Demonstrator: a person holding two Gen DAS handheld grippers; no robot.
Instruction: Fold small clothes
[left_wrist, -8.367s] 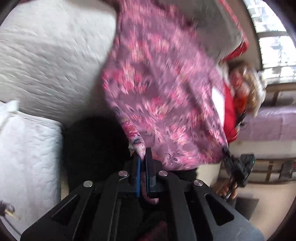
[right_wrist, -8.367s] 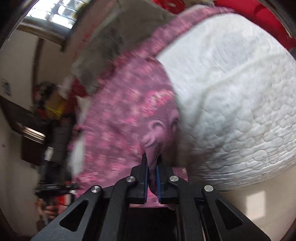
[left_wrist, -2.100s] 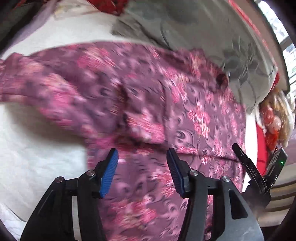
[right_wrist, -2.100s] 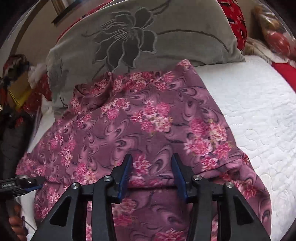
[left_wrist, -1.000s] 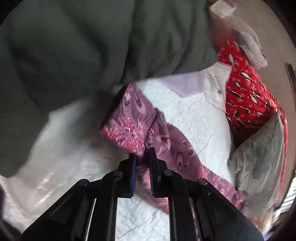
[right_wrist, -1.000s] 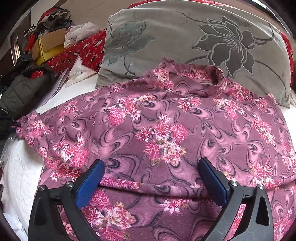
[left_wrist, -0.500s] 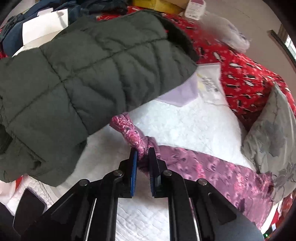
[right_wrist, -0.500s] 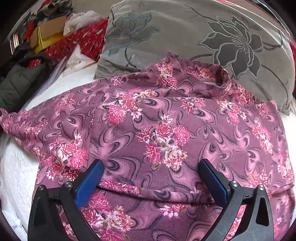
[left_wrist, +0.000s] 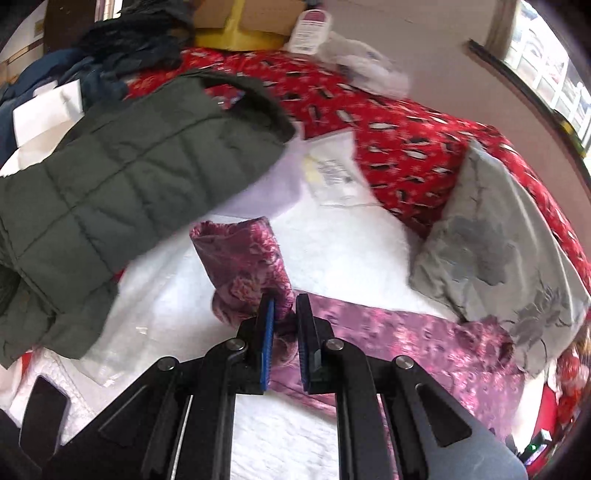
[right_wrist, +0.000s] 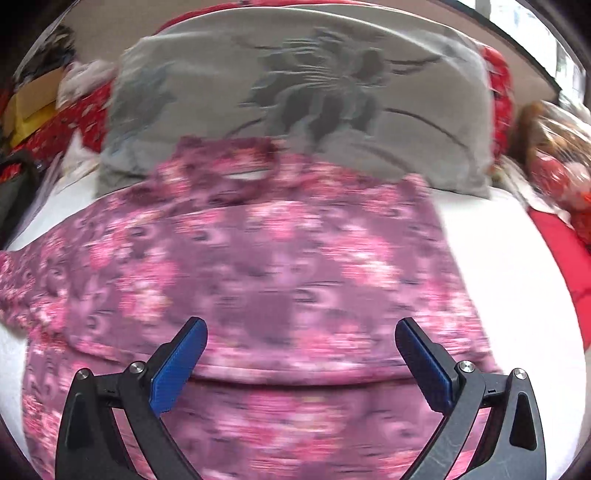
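Meanwhile, left gripper (left_wrist: 284, 314) jaws pinched on floral shirt (right_wrist: 266, 266) tubular sleeve (left_wrist: 243, 258); right gripper (right_wrist: 301, 354) jaws wide, empty.

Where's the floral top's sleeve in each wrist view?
Left wrist: the sleeve stands lifted at center, cuff end up, clamped in the left gripper.
Right wrist: the sleeve runs off to the left edge from the floral top, blurred; the right gripper hangs open over the top.
Shared landmark: the grey flower-print pillow, at right in the left view, top center in the right.
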